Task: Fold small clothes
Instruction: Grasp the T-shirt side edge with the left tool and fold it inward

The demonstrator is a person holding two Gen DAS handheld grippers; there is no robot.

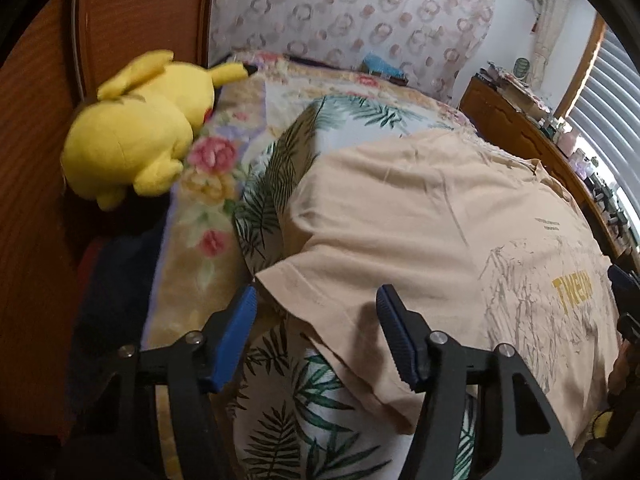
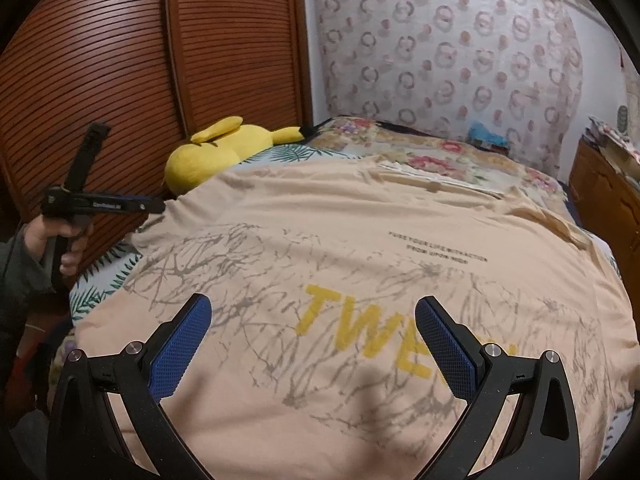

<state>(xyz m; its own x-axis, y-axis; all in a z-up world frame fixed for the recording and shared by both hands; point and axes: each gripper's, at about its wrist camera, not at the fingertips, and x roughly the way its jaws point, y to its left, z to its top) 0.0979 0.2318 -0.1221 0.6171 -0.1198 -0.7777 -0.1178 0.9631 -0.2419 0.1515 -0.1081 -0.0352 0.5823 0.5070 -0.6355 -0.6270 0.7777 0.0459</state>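
A beige T-shirt point(image 2: 360, 224) with yellow lettering and grey branch print lies spread flat on the bed. In the left wrist view the shirt point(image 1: 420, 216) shows its sleeve pointing toward me. My left gripper point(image 1: 316, 300) is open, its blue pads just above the sleeve hem, holding nothing. It also shows in the right wrist view point(image 2: 156, 204), at the shirt's left edge. My right gripper point(image 2: 312, 312) is open and empty, hovering over the printed chest of the shirt.
A yellow plush toy point(image 1: 136, 136) lies at the bed's left side against a brown slatted wardrobe point(image 2: 100, 60). A palm-leaf sheet point(image 1: 288, 408) and floral blanket point(image 1: 208, 184) cover the bed. A wooden dresser point(image 2: 608, 200) stands at the right.
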